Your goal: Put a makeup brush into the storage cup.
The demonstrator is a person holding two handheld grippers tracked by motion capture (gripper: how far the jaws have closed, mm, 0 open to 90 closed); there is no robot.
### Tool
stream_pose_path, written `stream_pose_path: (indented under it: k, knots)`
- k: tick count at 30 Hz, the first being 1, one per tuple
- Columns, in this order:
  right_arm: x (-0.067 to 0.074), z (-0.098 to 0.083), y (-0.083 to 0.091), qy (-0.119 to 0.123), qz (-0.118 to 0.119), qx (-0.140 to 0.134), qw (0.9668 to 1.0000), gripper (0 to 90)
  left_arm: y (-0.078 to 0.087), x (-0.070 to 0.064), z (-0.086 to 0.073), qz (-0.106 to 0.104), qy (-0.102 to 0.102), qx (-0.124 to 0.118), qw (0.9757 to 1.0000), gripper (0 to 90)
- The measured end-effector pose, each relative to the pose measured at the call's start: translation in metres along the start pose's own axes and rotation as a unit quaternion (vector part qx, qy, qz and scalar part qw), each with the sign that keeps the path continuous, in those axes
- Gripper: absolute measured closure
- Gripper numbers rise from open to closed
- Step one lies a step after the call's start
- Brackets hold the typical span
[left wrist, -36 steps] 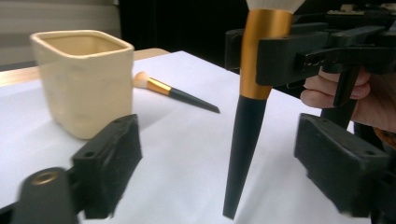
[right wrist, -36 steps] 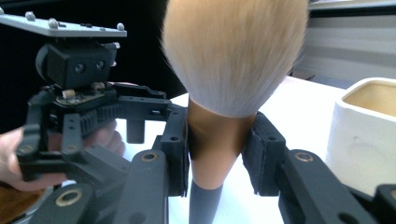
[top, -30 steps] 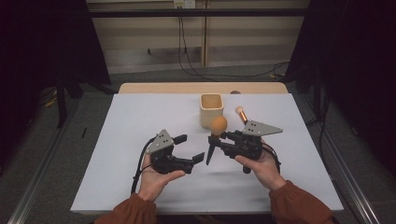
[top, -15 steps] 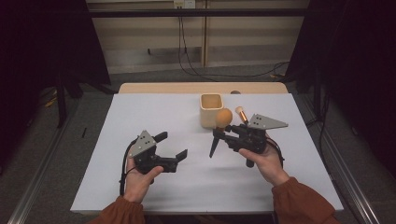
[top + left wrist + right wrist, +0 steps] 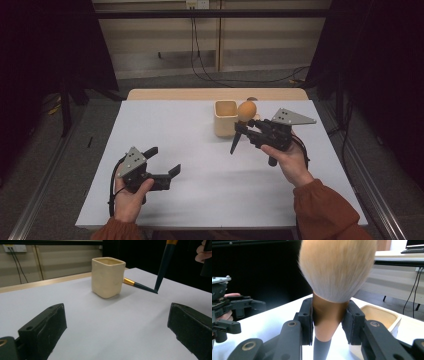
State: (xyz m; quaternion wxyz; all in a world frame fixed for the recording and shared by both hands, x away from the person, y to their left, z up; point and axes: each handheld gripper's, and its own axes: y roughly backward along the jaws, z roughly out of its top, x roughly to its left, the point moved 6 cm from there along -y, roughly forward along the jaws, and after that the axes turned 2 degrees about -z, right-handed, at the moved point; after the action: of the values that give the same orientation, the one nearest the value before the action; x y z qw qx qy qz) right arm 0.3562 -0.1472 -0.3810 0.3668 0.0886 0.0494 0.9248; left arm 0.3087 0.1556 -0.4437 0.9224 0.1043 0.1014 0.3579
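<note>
My right gripper (image 5: 239, 134) has lifted the brush (image 5: 241, 122), jaws tight on it, toward the cup (image 5: 225, 119), while my left gripper (image 5: 162, 164) has backed away, jaws wide.

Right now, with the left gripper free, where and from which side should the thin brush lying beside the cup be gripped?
Grip the thin brush on its dark handle, about midway, from above, jaws across its width. It lies flat on the table, and its gold end runs behind the cup, so that end likely offers little room.
</note>
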Motion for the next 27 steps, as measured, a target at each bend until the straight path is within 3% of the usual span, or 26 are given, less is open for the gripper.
stream_pose_path:
  k: [3,9,12,18,21,27]
  knots:
    - [-0.002,0.0,-0.004,0.001,-0.003,0.001,1.0,64.5,0.007,0.004,-0.003,0.01,0.008,-0.005,0.9999,2.1]
    - [-0.009,0.002,-0.011,-0.002,-0.011,-0.001,0.9999,64.5,0.02,0.008,-0.01,0.031,-0.005,-0.002,0.9995,2.4]
    - [-0.012,0.005,-0.013,-0.001,-0.013,-0.001,0.9999,64.5,0.026,0.011,-0.014,0.046,0.0,-0.008,0.9989,3.5]
    - [-0.017,0.014,-0.019,0.004,-0.016,-0.008,0.9998,64.5,0.036,0.011,-0.019,0.054,0.007,-0.017,0.9984,3.1]
    - [-0.02,0.019,-0.022,0.013,-0.019,-0.009,0.9997,64.5,0.038,0.012,-0.022,0.061,-0.003,-0.012,0.998,3.2]
    - [-0.028,0.028,-0.027,0.016,-0.028,-0.011,0.9994,64.5,0.041,0.015,-0.024,0.062,0.0,-0.014,0.998,3.4]
